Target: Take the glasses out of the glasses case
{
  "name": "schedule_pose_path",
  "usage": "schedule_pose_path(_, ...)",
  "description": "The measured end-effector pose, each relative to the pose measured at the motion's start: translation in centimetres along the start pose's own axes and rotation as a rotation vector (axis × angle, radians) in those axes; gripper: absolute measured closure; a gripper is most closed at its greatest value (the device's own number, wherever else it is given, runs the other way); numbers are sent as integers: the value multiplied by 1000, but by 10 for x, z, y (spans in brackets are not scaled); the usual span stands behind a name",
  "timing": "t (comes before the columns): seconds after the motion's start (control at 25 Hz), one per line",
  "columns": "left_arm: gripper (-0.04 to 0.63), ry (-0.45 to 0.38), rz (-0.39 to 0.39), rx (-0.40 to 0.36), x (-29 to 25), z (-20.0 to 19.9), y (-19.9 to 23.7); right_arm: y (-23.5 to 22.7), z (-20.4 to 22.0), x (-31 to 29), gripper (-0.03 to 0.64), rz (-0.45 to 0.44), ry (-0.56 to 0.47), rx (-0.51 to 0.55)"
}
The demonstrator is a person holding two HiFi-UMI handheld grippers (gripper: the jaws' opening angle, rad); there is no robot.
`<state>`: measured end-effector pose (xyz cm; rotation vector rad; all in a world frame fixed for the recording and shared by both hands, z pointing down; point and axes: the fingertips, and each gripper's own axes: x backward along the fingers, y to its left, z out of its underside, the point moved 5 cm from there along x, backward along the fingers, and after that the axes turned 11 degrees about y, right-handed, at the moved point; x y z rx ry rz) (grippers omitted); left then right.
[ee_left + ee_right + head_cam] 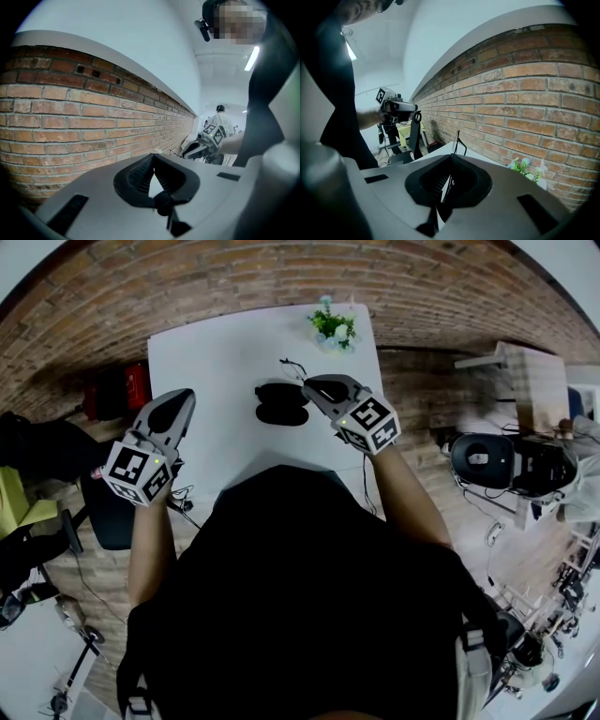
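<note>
The black glasses case (281, 404) lies open on the white table (206, 362), its two halves side by side. My right gripper (317, 383) hovers just right of the case, shut on the thin black glasses (292, 368), which stick out past its tips. In the right gripper view the wire-thin glasses (458, 143) rise from between the closed jaws of the right gripper (451, 158). My left gripper (178, 401) is held off the table's left edge, shut and holding nothing. Its jaws meet at the tip in the left gripper view (152, 157).
A small potted plant (333, 326) stands at the table's far edge, near the brick wall (187, 277). A dark chair (108, 512) sits left of the table. Equipment and cables lie on the floor at right (497, 460).
</note>
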<state>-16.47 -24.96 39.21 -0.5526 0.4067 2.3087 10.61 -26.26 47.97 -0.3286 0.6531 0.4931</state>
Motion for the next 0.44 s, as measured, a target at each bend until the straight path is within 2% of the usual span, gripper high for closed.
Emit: schedule_pose_path(0.44, 584, 6, 18, -2, -6, 1, -3, 1, 2, 5, 600, 4, -9, -7)
